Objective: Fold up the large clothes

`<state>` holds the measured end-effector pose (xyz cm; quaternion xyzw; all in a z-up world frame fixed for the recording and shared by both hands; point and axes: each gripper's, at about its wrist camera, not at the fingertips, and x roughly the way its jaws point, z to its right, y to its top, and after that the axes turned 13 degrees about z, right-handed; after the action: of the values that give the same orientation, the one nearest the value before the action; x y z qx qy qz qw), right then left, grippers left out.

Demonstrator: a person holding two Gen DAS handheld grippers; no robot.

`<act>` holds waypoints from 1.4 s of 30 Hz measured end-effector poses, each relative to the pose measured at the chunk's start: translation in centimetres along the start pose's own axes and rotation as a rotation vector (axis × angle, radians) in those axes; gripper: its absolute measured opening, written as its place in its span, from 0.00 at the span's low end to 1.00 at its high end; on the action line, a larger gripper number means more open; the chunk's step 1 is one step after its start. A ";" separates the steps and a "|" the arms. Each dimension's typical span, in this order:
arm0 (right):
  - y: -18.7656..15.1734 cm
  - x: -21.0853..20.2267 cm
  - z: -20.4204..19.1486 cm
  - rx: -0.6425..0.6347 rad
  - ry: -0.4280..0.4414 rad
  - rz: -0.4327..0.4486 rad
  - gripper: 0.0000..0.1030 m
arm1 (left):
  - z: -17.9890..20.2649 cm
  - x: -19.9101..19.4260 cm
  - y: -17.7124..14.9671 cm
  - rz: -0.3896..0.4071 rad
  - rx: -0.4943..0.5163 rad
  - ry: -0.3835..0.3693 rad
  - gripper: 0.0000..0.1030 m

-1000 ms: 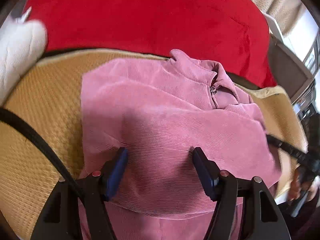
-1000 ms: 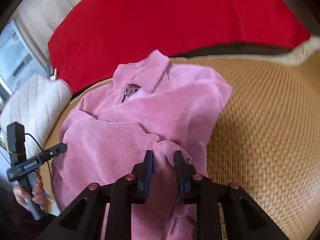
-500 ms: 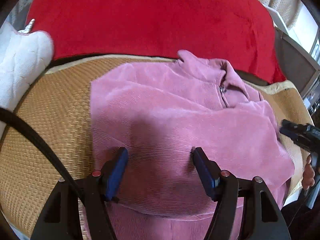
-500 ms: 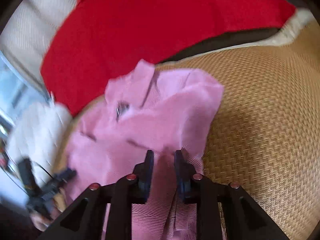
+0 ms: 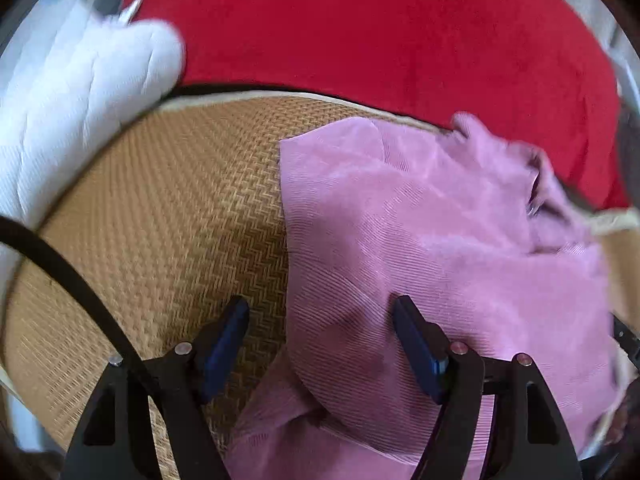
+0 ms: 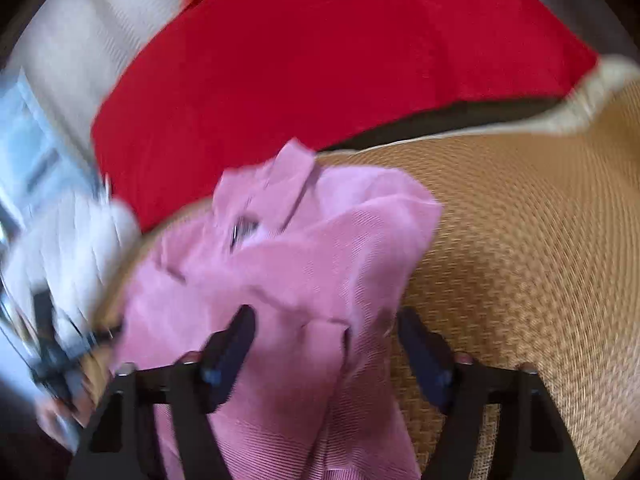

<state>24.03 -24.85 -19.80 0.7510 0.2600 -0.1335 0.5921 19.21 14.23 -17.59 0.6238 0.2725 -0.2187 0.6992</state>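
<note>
On the woven mat (image 5: 160,208) your pink top (image 5: 420,240) lies half folded. Both the left gripper (image 5: 320,344) and the right gripper (image 6: 326,344) are opening, gripping nothing. If you pull away carelessly, a finger may catch the cloth and undo the fold.

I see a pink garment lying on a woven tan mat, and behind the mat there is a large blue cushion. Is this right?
Not quite: the cushion behind the mat is red, not blue, as the left wrist view shows clearly. The rest holds: the pink garment lies on the woven tan mat.
</note>
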 end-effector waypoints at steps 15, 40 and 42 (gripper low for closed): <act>1.6 5.9 0.0 -0.145 -0.194 -0.040 0.56 | 3.0 3.4 1.7 0.071 0.190 0.110 0.73; -7.6 -13.6 6.1 0.230 0.295 -0.039 0.69 | -6.7 -11.4 -10.4 0.025 0.000 -0.230 0.73; -10.2 -14.1 6.1 0.230 0.308 -0.119 0.69 | -7.7 -11.8 -12.9 -0.035 -0.049 -0.257 0.73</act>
<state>7.44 -32.31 -22.58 0.8085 0.3747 -0.0807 0.4465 1.09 19.84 -20.18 0.5684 0.1971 -0.3022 0.7394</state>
